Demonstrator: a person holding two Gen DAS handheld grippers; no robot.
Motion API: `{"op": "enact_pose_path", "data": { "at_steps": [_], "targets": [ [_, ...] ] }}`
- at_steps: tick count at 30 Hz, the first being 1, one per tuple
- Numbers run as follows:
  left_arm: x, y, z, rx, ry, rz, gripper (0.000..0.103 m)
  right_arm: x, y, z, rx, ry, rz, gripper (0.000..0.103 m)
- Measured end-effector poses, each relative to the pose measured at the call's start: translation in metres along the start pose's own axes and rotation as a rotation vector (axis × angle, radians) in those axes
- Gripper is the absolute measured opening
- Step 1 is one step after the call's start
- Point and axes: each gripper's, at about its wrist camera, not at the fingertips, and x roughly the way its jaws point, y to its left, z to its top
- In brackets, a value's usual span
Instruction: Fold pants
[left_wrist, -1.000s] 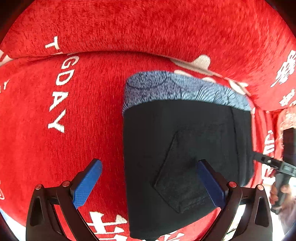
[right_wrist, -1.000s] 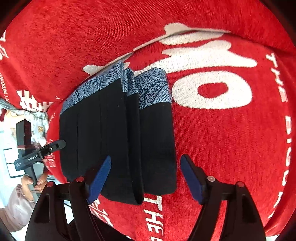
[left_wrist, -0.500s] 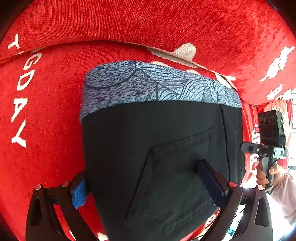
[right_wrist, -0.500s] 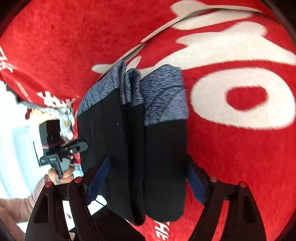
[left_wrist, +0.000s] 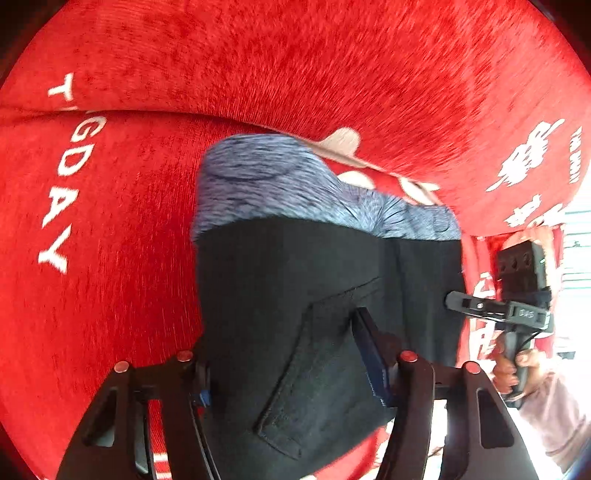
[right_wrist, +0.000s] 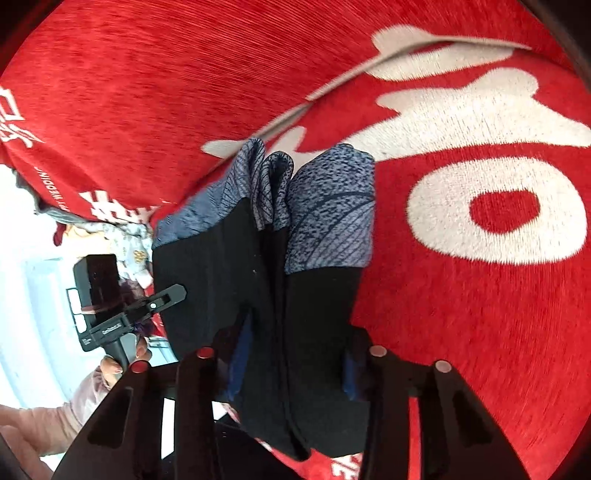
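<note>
We clamp both the left hand-held gripper (left_wrist: 291, 369) and right hand-held gripper (right_wrist: 295, 363) on folded black pants with a blue-grey patterned waistband (left_wrist: 295, 288), their lower edge cut off, over red plush cloth (left_wrist: 110, 295).

We can't see the left gripper's (left_wrist: 291, 363) left blue finger pad (left_wrist: 201, 395), mostly buried behind the folded black pants with blue-grey patterned waistband (left_wrist: 295, 295). Near hem cut off by the frame edge. Red plush cover's (left_wrist: 129, 295) white lettering is motion-blurred.

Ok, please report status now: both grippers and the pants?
Left gripper and right gripper both closed on folded pants. Pants lifted off red cover. Nothing in the way.
</note>
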Motion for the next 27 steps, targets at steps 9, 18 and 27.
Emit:
{"op": "enact_pose_path", "data": {
  "at_steps": [9, 18, 27],
  "targets": [
    [-0.058, 0.002, -0.039, 0.106, 0.004, 0.075, 0.062, 0.002, 0.052, -0.047, 0.002, 0.003, 0.080, 0.042],
    [-0.090, 0.061, -0.087, 0.021, -0.034, 0.232, 0.063, 0.062, 0.075, -0.093, 0.054, 0.071, 0.101, 0.042],
    [-0.119, 0.086, -0.084, 0.017, -0.145, 0.418, 0.063, 0.058, 0.080, -0.088, 0.060, 0.004, -0.294, 0.051]
  ]
}}
